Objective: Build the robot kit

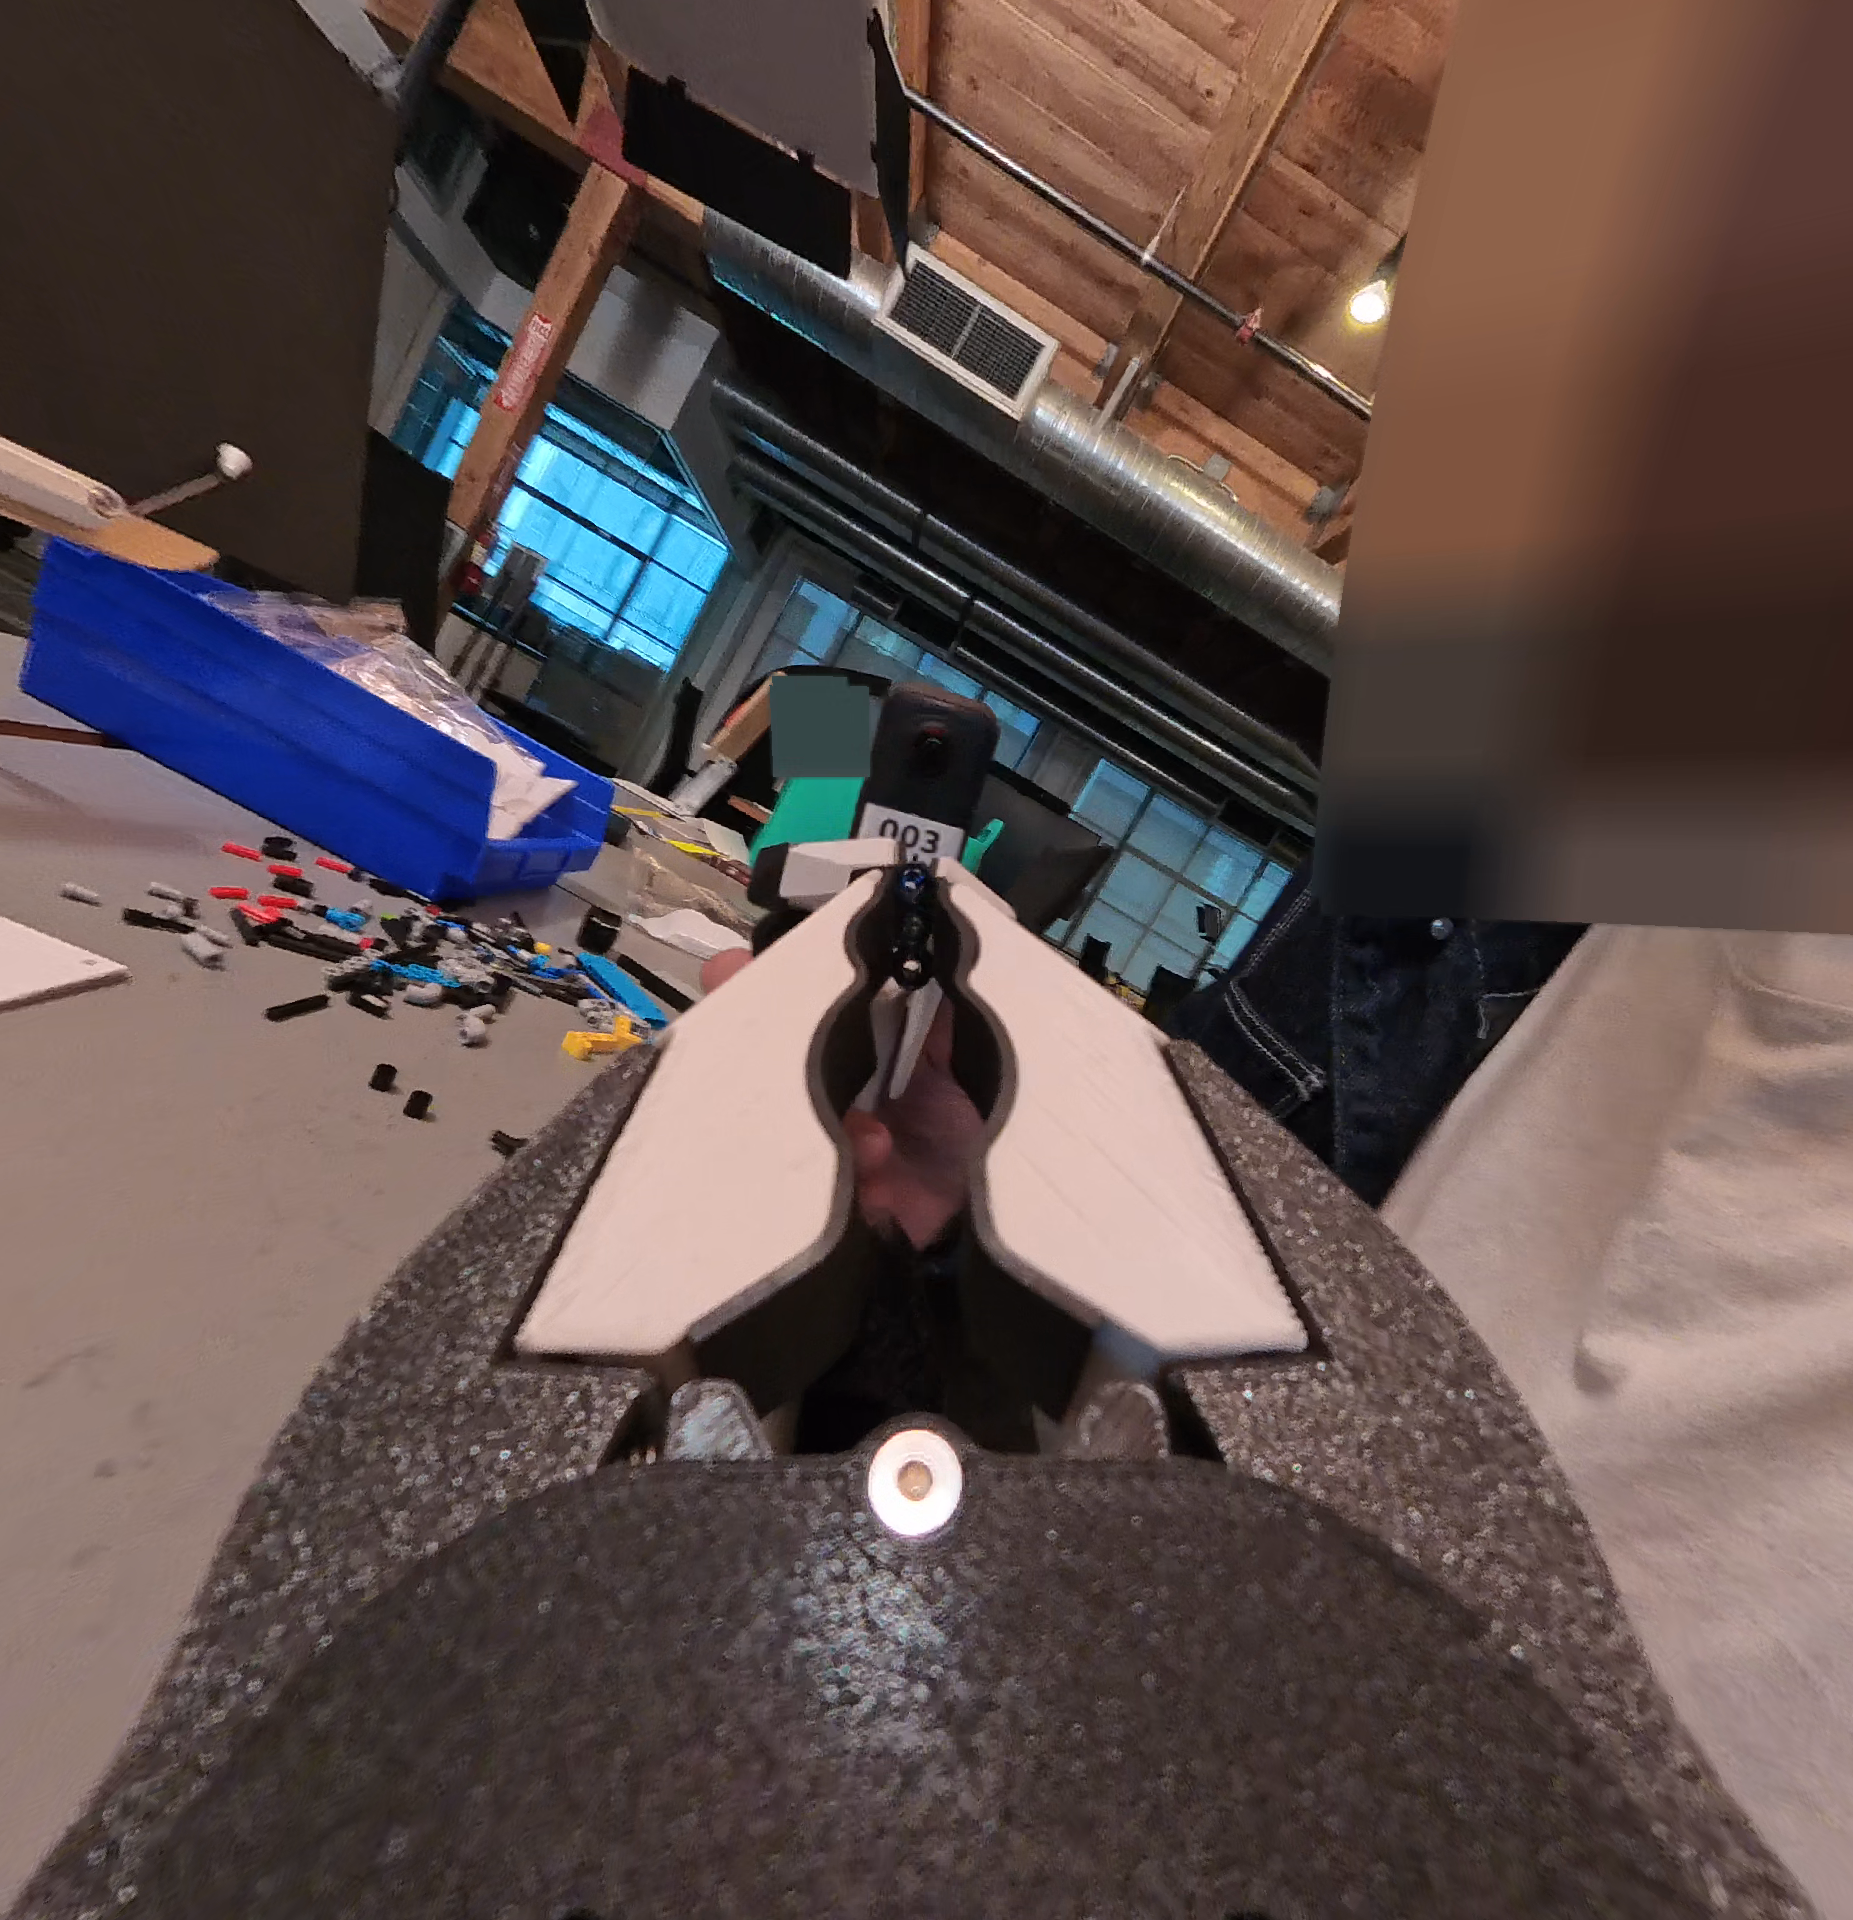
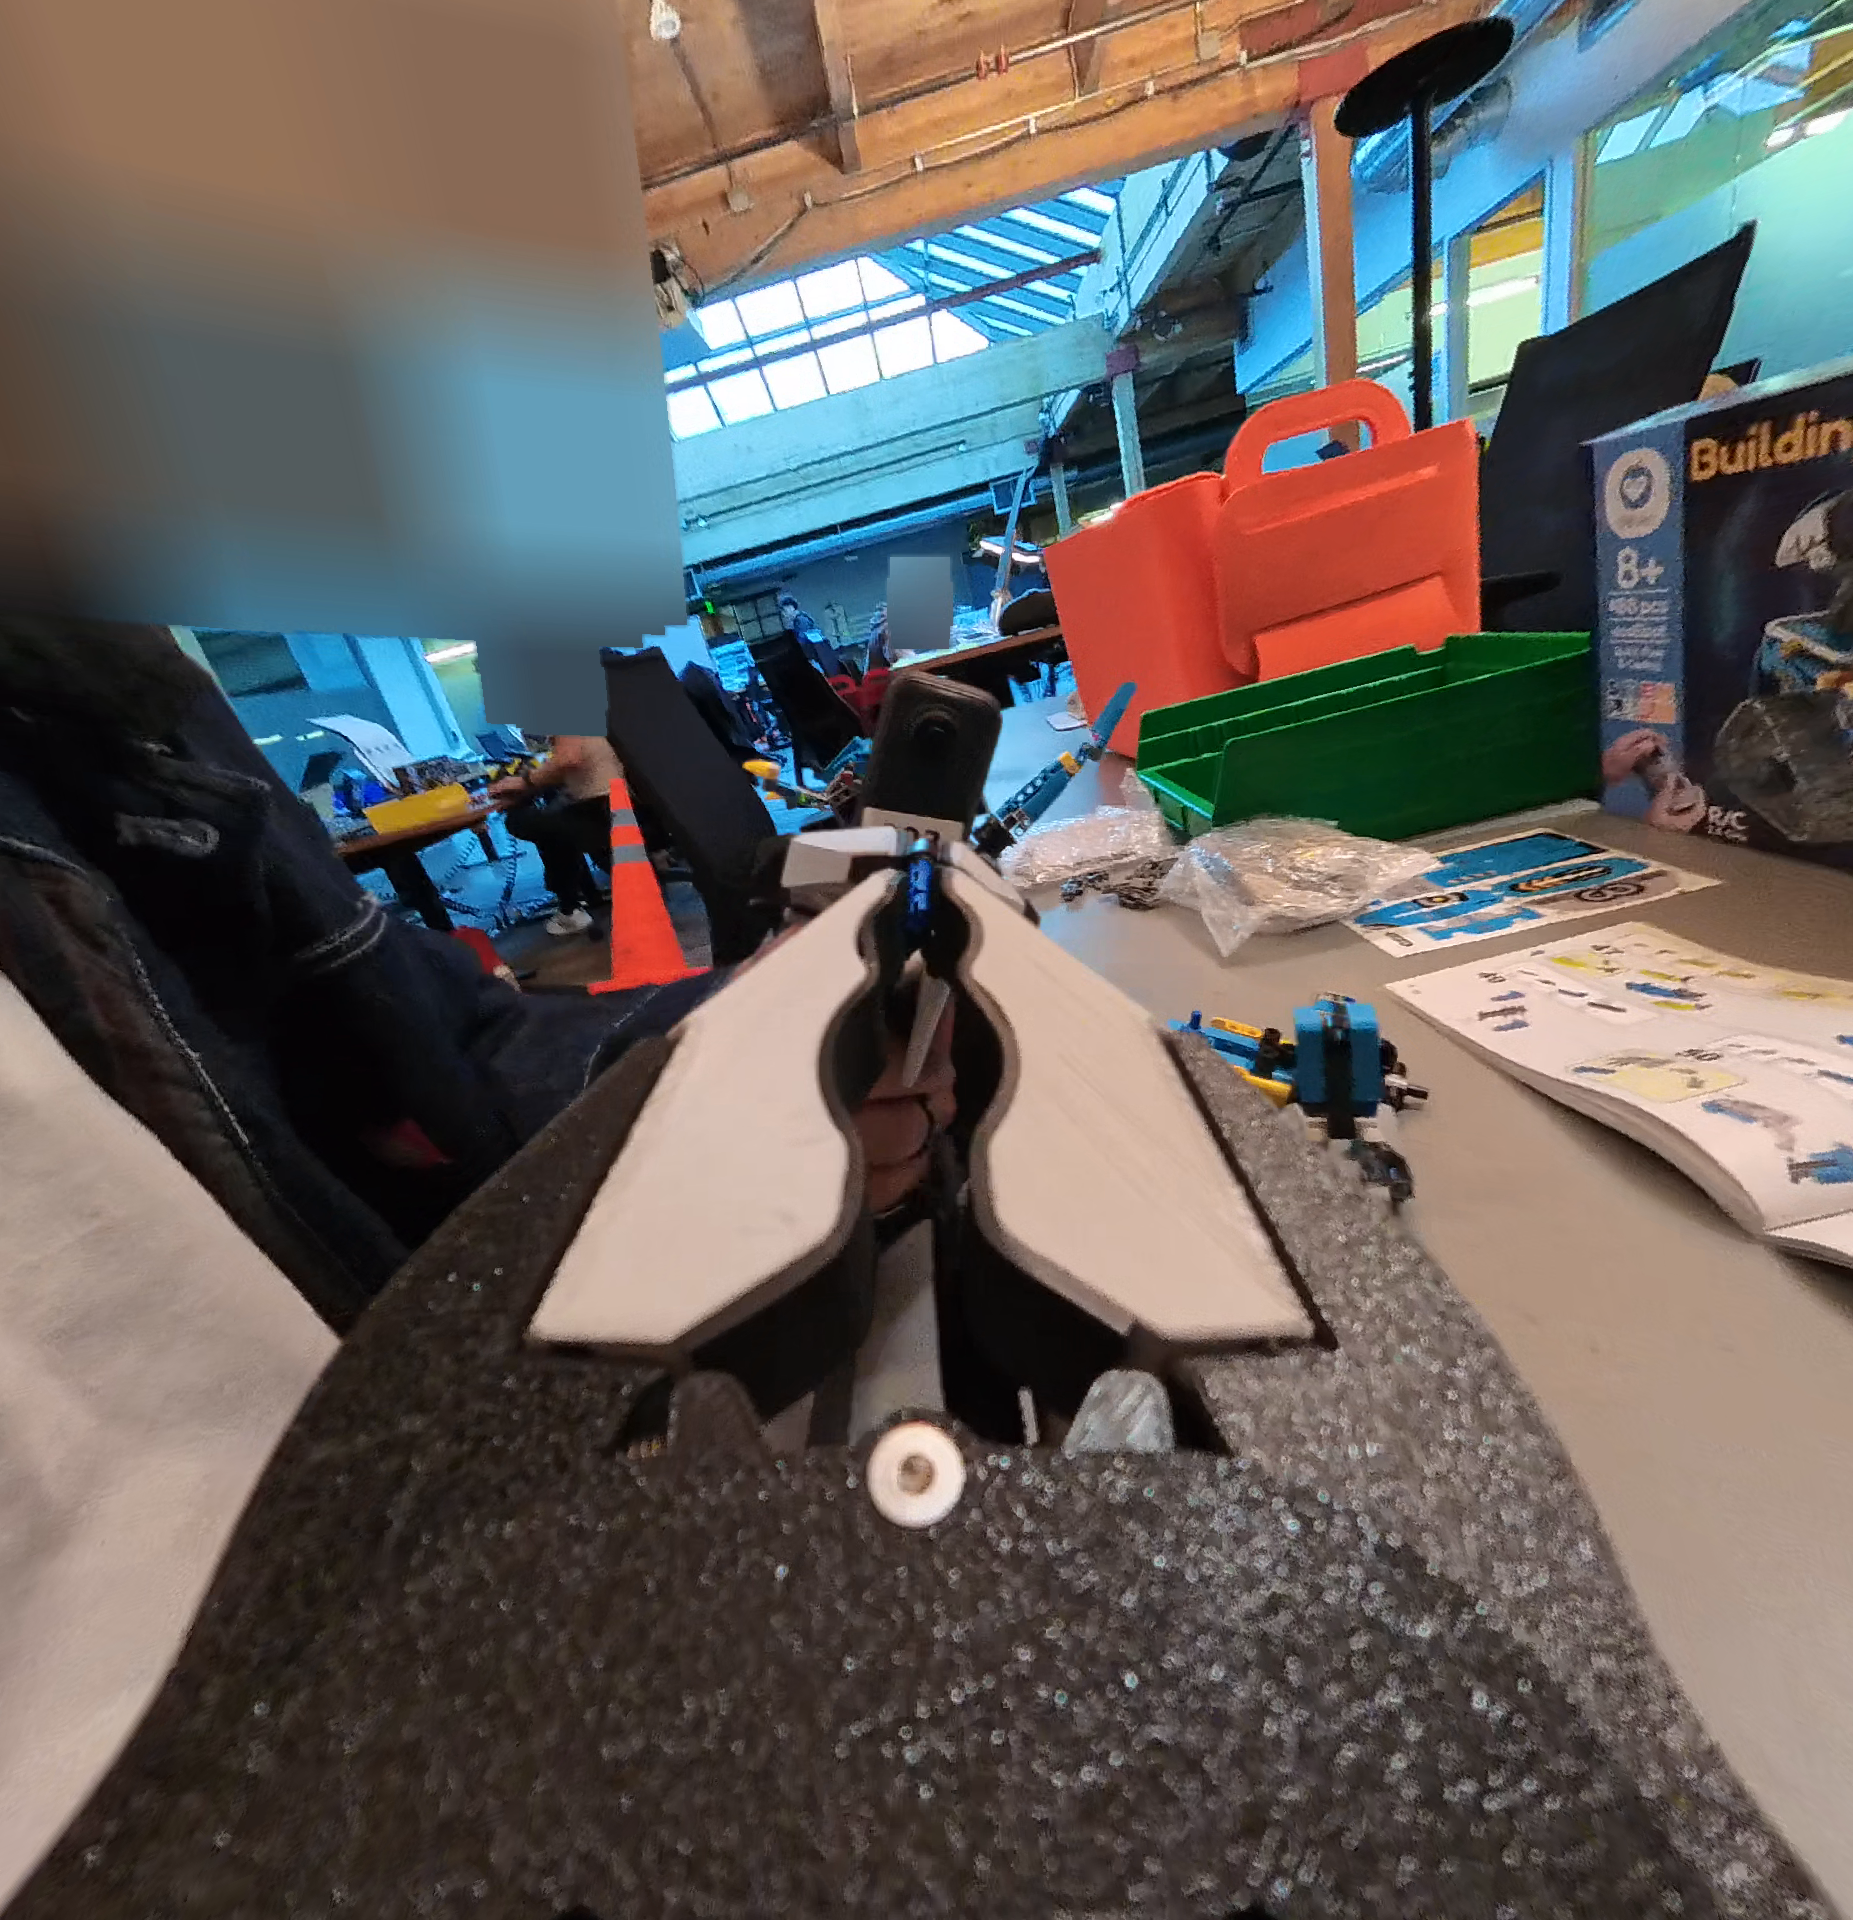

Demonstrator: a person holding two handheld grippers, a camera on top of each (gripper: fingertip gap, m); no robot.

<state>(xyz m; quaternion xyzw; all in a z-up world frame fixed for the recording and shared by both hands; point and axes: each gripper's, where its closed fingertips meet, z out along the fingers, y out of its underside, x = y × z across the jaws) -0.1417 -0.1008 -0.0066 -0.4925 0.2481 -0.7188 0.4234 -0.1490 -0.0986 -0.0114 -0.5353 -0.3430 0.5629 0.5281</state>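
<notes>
My left gripper (image 1: 914,885) is raised above the grey table (image 1: 174,1195), its white fingers (image 1: 756,1091) shut on a small black and blue brick part (image 1: 911,935). My right gripper (image 2: 917,878) faces it tip to tip, its white fingers (image 2: 1088,1122) shut on a small blue part (image 2: 918,896). Each view shows the other gripper straight ahead with its black camera (image 1: 937,748) (image 2: 932,758). A hand shows through the gap between the jaws in both views. I cannot tell whether both grippers hold one joined piece.
A blue bin (image 1: 309,727) and several loose small bricks (image 1: 382,956) lie left. On the right are a partly built blue model (image 2: 1327,1070), an open booklet (image 2: 1680,1081), plastic bags (image 2: 1265,873), a green bin (image 2: 1369,738), an orange case (image 2: 1265,561) and a printed box (image 2: 1753,623).
</notes>
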